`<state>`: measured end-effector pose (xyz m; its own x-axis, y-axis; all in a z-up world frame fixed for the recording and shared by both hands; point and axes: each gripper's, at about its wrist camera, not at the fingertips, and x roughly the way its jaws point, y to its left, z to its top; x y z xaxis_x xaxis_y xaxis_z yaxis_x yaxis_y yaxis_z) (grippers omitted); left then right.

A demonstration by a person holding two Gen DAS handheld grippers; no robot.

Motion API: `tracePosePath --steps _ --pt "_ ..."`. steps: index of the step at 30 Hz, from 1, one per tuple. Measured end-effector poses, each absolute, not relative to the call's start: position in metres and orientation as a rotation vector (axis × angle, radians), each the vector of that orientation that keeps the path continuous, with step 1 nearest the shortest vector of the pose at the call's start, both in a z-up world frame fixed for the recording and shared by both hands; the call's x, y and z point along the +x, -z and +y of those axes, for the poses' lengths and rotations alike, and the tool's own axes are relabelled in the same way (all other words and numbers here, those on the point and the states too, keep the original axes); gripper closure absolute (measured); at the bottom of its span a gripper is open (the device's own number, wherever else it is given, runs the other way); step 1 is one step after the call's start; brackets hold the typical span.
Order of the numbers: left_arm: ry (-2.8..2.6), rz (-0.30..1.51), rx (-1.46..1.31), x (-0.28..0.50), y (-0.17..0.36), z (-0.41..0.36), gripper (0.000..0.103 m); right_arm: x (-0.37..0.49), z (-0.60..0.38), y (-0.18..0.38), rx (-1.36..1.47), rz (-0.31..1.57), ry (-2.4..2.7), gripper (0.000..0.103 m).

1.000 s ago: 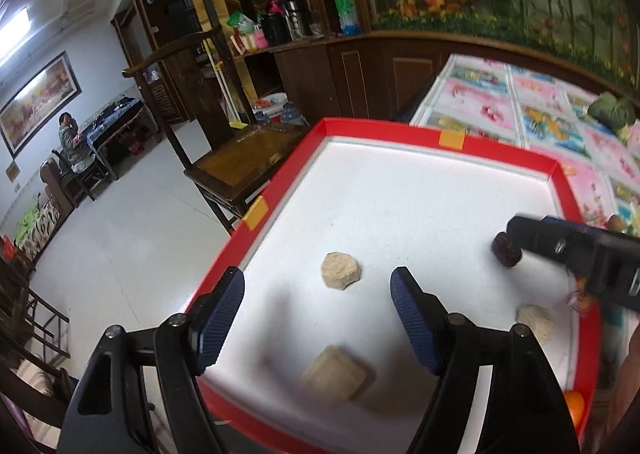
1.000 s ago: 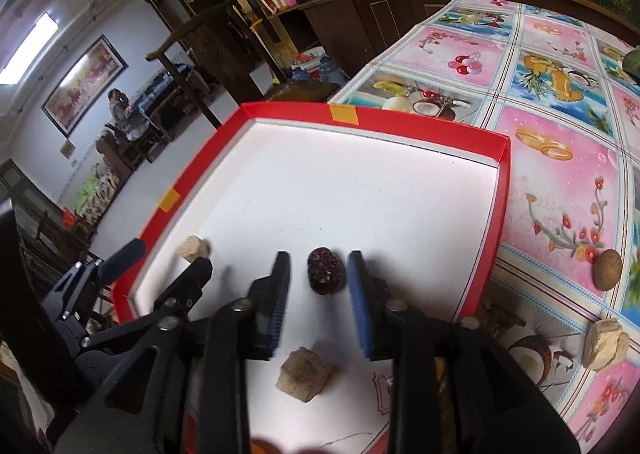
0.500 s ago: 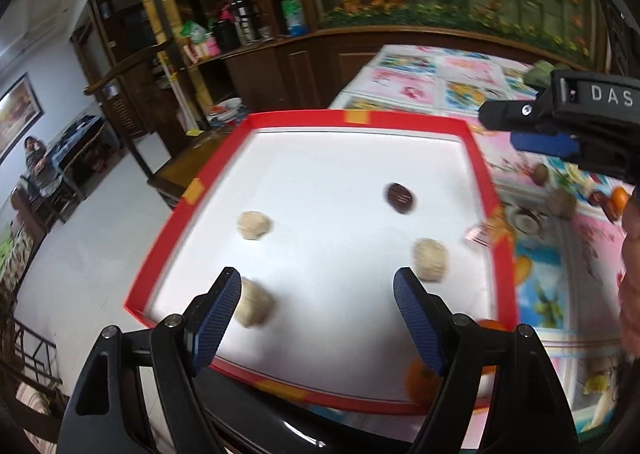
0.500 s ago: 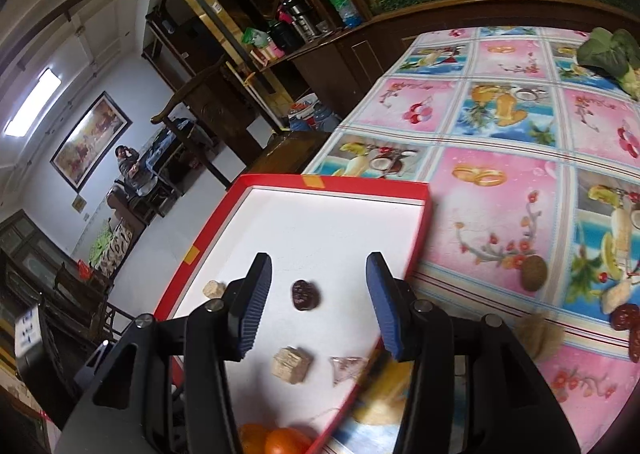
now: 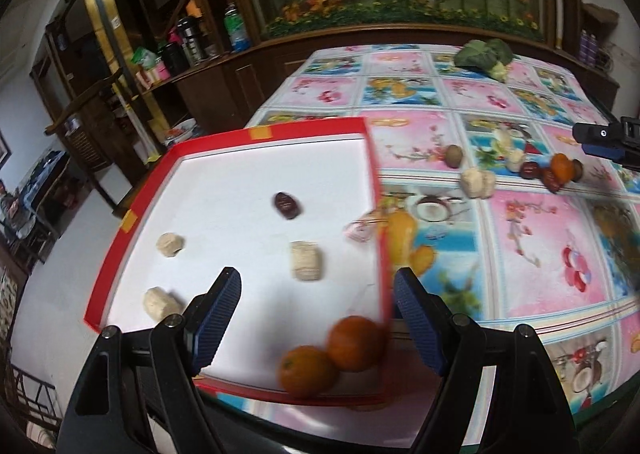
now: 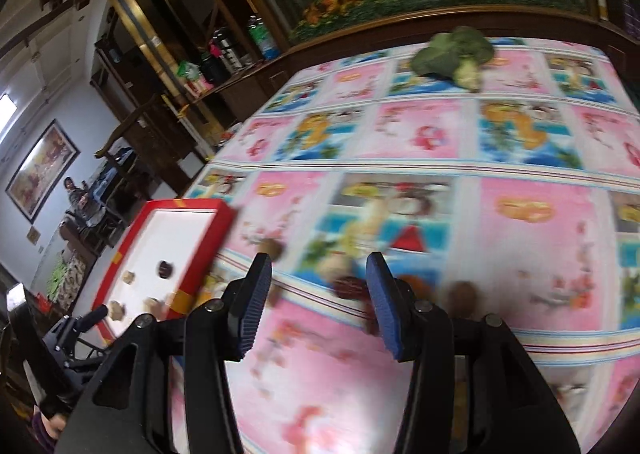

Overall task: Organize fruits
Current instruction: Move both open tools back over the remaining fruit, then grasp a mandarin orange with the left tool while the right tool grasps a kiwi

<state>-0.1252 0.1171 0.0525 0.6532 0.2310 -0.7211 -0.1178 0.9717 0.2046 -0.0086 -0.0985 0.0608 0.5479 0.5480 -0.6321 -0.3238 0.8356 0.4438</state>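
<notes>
A red-rimmed tray (image 5: 256, 132) with a white floor holds a dark red date (image 5: 286, 205), three beige pieces (image 5: 306, 260) and two oranges (image 5: 354, 342) at its near right corner. My left gripper (image 5: 317, 278) hangs open above the tray's near edge, with nothing between its fingers. More fruit lies loose on the tablecloth: a brown kiwi (image 5: 454, 155), a beige piece (image 5: 476, 182), dates (image 5: 530, 169) and an orange (image 5: 560, 167). My right gripper (image 6: 319, 274) is open over that cluster, and a blurred date (image 6: 350, 288) lies just beyond its fingertips, untouched.
A green vegetable (image 6: 452, 51) lies at the table's far side. A crumpled wrapper (image 5: 360, 232) rests against the tray's right wall. Dark wooden cabinets and a chair stand past the table's left edge. A person sits far off at the left.
My right gripper opened off the date in the tray and swung right over the tablecloth. My left gripper drew back and turned right, bringing the oranges into view.
</notes>
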Motion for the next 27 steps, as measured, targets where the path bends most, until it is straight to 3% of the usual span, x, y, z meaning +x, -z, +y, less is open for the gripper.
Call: tracePosePath --steps 7,18,25,27 --pt "-0.033 0.866 0.190 -0.105 -0.046 0.060 0.024 0.005 -0.155 -0.044 0.476 0.937 -0.484 0.052" --pt "0.113 0.850 0.195 -0.070 -0.052 0.009 0.024 0.015 -0.160 -0.017 0.441 1.068 -0.342 0.052" --pt "0.135 0.844 0.236 -0.057 -0.050 -0.004 0.024 0.016 -0.139 -0.017 0.255 1.021 -0.300 0.072" --pt "0.147 0.839 0.246 -0.053 -0.052 -0.007 0.024 0.015 -0.129 -0.018 0.164 0.995 -0.277 0.073"
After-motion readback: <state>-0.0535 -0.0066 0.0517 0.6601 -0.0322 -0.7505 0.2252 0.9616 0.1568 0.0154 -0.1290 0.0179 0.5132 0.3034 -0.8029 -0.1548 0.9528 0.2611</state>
